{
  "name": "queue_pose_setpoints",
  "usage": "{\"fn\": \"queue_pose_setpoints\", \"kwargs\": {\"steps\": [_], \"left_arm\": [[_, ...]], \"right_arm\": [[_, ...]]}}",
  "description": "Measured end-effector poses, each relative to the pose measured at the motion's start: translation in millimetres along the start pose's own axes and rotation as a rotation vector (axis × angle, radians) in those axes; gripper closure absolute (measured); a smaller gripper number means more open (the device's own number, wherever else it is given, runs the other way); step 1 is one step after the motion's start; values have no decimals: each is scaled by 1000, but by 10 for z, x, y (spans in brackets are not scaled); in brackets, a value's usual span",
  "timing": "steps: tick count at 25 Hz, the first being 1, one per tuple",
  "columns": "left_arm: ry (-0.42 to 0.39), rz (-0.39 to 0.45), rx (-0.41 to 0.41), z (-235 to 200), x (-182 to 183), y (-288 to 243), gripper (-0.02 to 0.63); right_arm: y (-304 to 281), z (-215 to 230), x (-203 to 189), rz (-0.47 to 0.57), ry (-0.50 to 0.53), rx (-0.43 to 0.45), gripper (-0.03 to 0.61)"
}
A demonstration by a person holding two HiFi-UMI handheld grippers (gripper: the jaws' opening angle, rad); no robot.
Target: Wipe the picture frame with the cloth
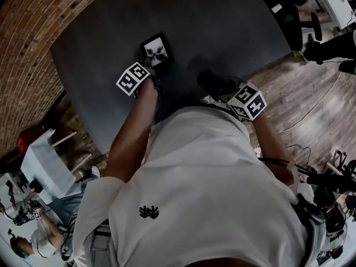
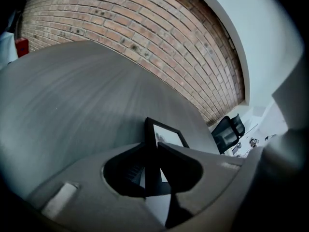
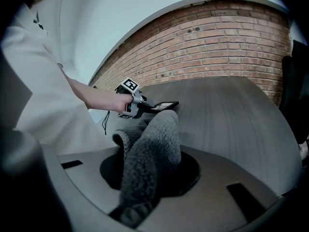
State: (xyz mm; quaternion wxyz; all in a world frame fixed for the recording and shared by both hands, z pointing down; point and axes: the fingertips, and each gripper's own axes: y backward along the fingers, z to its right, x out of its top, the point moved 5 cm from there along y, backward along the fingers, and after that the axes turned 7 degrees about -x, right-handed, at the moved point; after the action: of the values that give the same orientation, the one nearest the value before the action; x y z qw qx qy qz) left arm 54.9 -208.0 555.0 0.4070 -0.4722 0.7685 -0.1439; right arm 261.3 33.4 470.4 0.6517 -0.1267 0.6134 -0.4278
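Note:
A small black picture frame point(image 1: 156, 51) with a pale print lies over the dark grey round table point(image 1: 222, 32). My left gripper point(image 1: 157, 81) is shut on the frame's near edge; in the left gripper view the frame point(image 2: 161, 135) runs edge-on between the jaws. From the right gripper view the frame point(image 3: 163, 106) shows level above the tabletop, held by the left gripper point(image 3: 145, 108). A grey fleecy cloth point(image 3: 147, 163) is clamped in my right gripper point(image 3: 145, 178), bunched and standing up between the jaws. In the head view the cloth point(image 1: 214, 82) is a dark lump to the right of the frame.
A red brick wall point(image 1: 28, 54) curves round the table's left and far side. A white stool point(image 1: 47, 163) stands on the wooden floor at lower left, and a black office chair point(image 2: 229, 129) at the far right. Cables point(image 1: 317, 107) trail across the floor to the right.

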Motion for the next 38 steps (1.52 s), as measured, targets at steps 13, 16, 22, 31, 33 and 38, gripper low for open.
{"fn": "queue_pose_setpoints", "kwargs": {"steps": [13, 16, 22, 31, 33, 38], "left_arm": [[-197, -29, 183, 312, -201, -422, 524], [-270, -33, 201, 366, -160, -287, 511], [-298, -53, 76, 477, -273, 190, 512], [-479, -164, -289, 814, -658, 1195, 598], [-527, -176, -350, 827, -668, 1477, 601], [-577, -185, -460, 633, -716, 2232, 601]], "right_arm": [[52, 841, -217, -36, 4, 99, 488], [-40, 907, -198, -35, 5, 129, 488], [-298, 857, -177, 1, -55, 161, 488], [-419, 290, -76, 4, 47, 126, 488], [-436, 84, 5, 12, 71, 100, 488], [-445, -674, 130, 55, 122, 74, 488]]}}
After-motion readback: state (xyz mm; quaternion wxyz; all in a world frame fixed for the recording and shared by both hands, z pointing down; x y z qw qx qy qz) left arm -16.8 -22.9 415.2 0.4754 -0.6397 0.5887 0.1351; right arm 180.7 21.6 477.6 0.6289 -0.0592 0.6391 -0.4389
